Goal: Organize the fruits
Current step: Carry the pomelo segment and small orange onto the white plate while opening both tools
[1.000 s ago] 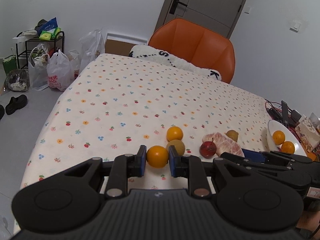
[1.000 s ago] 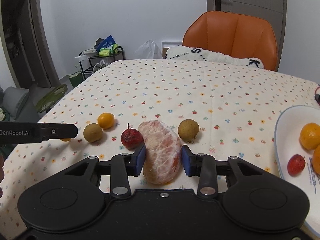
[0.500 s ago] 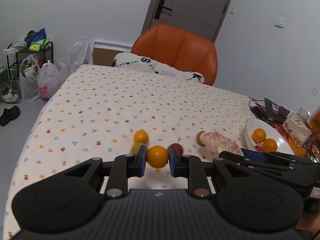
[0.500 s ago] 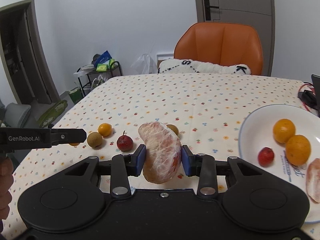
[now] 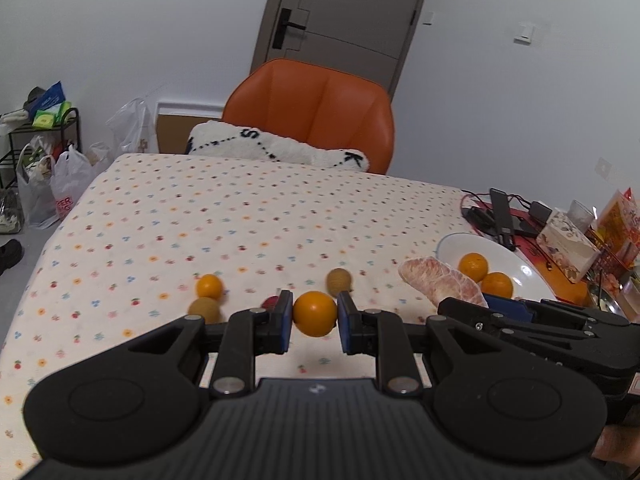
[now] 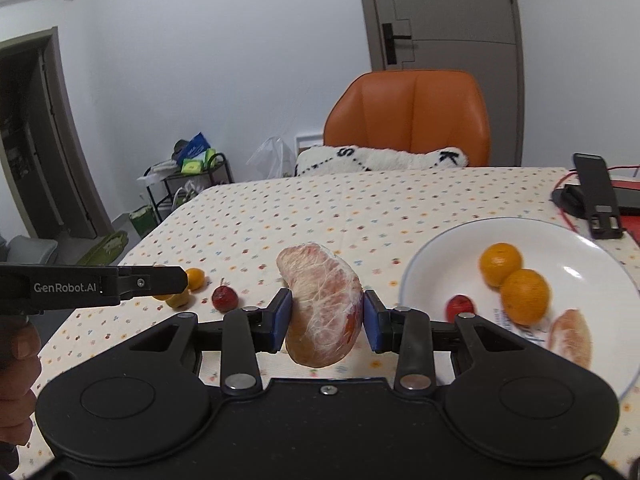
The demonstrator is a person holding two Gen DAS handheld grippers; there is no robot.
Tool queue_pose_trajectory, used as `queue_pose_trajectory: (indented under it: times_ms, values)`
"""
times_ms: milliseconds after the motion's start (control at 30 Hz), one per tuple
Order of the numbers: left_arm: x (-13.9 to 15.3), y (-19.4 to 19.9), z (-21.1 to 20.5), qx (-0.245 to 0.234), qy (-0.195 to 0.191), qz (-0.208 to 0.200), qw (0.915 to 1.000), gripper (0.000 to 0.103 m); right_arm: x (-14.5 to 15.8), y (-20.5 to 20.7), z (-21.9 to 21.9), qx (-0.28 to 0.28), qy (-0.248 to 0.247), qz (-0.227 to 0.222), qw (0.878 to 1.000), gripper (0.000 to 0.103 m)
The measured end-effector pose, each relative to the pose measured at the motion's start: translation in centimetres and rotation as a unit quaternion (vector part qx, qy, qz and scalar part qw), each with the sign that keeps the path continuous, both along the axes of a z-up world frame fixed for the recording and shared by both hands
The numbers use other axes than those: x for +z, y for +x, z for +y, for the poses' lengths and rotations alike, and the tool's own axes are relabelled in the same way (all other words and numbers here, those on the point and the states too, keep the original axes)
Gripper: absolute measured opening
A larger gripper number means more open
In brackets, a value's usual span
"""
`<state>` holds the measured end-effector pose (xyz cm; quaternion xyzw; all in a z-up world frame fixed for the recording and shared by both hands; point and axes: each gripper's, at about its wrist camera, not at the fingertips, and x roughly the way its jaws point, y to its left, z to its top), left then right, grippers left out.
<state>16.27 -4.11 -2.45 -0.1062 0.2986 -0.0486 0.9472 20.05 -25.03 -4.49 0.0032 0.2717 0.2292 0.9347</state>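
Both tongs rose, gripping orange (image 5: 314, 313) (smooth), pomelo (image 6: 323, 305).

So that's four oranges (image 5: 314, 313), two pomelo wedges (image 6: 323, 306), two little red fruits (image 6: 224, 298), two brown ones (image 5: 339, 279), one white plate (image 6: 572, 240).

Orange chair (image 5: 316, 116) behind table; white cushion (image 5: 276, 150) on it; grey door (image 6: 440, 16) beyond.

Both wrist views low, forward — shared plate (image 5: 532, 276) (image 6: 600, 256).
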Motion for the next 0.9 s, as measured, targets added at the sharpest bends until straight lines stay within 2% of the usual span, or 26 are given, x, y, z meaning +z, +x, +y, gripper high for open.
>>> queue_pose_trajectory:
  times_ms: [900]
  values:
    - [1.5,3.1,-9.3,-0.074,0.032,-0.022,0.9965,0.021,0.9,-0.2,-9.6,-0.082,0.029,-0.026,0.996,0.036]
